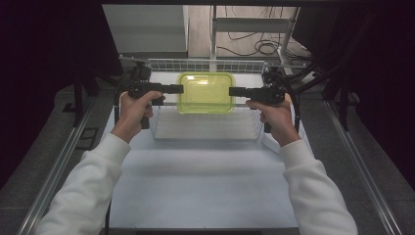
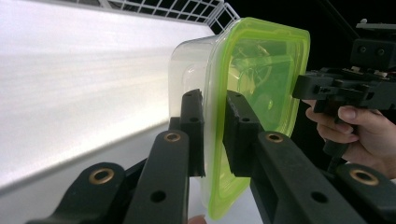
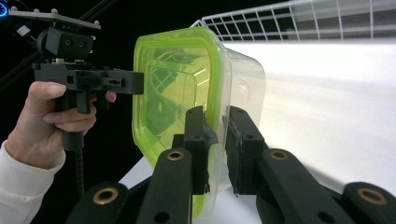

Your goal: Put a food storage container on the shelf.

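Note:
A clear plastic container with a yellow-green lid (image 1: 205, 92) hangs level above a wire basket (image 1: 205, 137), held from both sides. My left gripper (image 1: 180, 89) is shut on its left rim. In the left gripper view the two black jaws (image 2: 215, 100) pinch the lid's edge and the clear wall of the container (image 2: 261, 70). My right gripper (image 1: 232, 91) is shut on the opposite rim. In the right gripper view its jaws (image 3: 215, 116) clamp the green edge of the container (image 3: 173, 93). The inside of the container looks empty.
The white wire basket stands at the far middle of the white table (image 1: 205, 186). Metal rails (image 1: 58, 166) run along both sides of the table. Dark frames and cables lie beyond the basket.

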A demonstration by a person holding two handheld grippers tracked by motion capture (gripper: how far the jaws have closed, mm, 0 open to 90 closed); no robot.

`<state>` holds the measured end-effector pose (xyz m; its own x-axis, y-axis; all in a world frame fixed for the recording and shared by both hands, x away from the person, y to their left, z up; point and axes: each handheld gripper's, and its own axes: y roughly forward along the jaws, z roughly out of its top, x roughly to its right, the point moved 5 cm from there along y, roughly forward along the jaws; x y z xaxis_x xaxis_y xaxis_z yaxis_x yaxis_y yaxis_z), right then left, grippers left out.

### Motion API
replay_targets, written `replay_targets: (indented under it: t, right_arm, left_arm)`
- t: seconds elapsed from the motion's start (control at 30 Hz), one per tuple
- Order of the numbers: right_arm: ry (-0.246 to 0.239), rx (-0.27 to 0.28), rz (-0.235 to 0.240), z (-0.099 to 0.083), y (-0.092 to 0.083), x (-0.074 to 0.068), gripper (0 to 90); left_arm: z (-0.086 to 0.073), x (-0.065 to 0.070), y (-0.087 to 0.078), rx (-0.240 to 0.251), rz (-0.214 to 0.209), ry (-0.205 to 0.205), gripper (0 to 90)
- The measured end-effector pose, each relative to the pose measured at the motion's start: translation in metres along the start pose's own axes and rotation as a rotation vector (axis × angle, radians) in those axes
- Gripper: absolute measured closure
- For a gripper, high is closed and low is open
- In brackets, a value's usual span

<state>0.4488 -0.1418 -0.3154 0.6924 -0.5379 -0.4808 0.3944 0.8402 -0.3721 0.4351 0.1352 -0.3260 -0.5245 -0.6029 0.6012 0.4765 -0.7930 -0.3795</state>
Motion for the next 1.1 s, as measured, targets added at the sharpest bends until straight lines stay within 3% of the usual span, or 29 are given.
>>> replay_targets:
  t: [0.2,0.47,0.8,0.83,0.93,1.1]
  right_arm:
    - [0.010,-0.001,0.001,0.013,0.005,0.007,79.1]
    - [0.018,-0.010,-0.017,0.025,0.011,0.019,79.1]
    - [0.079,-0.050,-0.054,0.027,0.025,0.044,79.2]
    - [0.109,-0.054,-0.059,0.026,0.030,0.051,78.6]
    - [0.122,-0.053,-0.059,0.027,0.032,0.054,78.3]
    - [0.184,-0.056,-0.073,0.028,0.038,0.063,76.5]
  left_arm:
    - [0.013,-0.002,0.003,0.003,0.012,0.011,79.8]
    - [0.023,-0.015,0.014,0.011,-0.006,-0.007,79.8]
    - [0.027,-0.038,0.038,-0.035,0.012,-0.094,79.8]
    - [0.028,-0.040,0.039,-0.027,0.001,-0.114,79.4]
    - [0.031,-0.043,0.041,-0.030,-0.002,-0.120,79.0]
    - [0.036,-0.050,0.047,-0.033,-0.001,-0.153,78.7]
